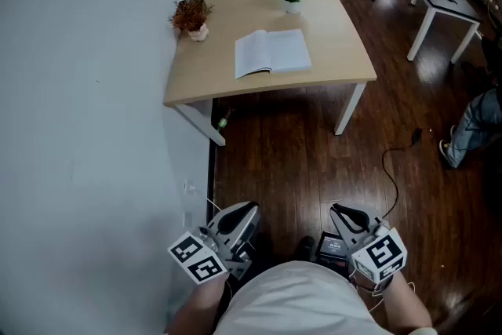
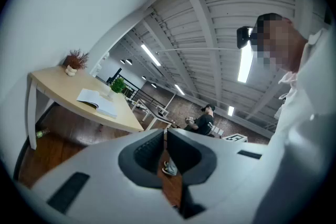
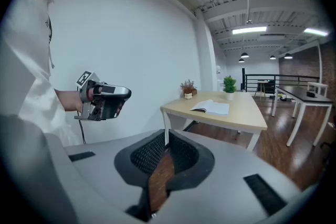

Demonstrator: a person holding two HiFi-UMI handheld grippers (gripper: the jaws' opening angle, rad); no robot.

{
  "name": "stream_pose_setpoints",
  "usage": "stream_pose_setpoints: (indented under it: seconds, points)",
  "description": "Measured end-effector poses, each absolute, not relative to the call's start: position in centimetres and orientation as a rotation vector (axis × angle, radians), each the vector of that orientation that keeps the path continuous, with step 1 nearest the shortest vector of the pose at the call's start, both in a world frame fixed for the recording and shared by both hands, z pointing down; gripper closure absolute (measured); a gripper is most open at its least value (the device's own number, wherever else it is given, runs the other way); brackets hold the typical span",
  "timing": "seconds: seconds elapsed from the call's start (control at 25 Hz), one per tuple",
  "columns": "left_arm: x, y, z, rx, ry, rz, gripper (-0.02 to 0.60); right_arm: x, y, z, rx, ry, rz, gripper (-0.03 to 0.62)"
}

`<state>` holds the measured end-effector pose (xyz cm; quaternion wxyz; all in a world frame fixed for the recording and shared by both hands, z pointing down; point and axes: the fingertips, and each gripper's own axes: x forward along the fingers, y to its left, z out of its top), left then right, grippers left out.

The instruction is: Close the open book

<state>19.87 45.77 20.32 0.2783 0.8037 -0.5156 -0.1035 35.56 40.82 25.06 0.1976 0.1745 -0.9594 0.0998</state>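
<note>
We're well back from the table (image 1: 345, 51), so first we walk in. Left gripper (image 1: 239, 214) and right gripper (image 1: 347, 216) are both pinched together, empty. Best to slide a tip under one cover's outer edge and fold it across the spine. The book (image 1: 271, 52) lies open mid-table, white pages up.

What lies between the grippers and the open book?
Head view: dark wood floor and the table's bare front strip separate the left gripper and right gripper from the book.
</note>
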Motion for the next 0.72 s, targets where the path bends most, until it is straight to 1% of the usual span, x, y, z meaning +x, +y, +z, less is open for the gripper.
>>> stream_pose_setpoints:
  seconds: [0.36, 0.56, 0.72]
  points:
    - [19.8, 44.4, 20.6, 2.128, -1.433, -0.269, 0.583, 34.8, 38.0, 26.0, 0.451, -2.701, 0.294, 0.591]
    - [17.4, 42.5, 21.1, 2.125, -1.437, -0.281, 0.583, 32.1, 36.4, 26.4, 0.422, -2.682, 0.277, 0.591]
    - [14.1, 39.6, 22.0, 2.132, -1.406, -0.300, 0.583, 28.4, 33.9, 26.9, 0.436, -2.662, 0.266, 0.591]
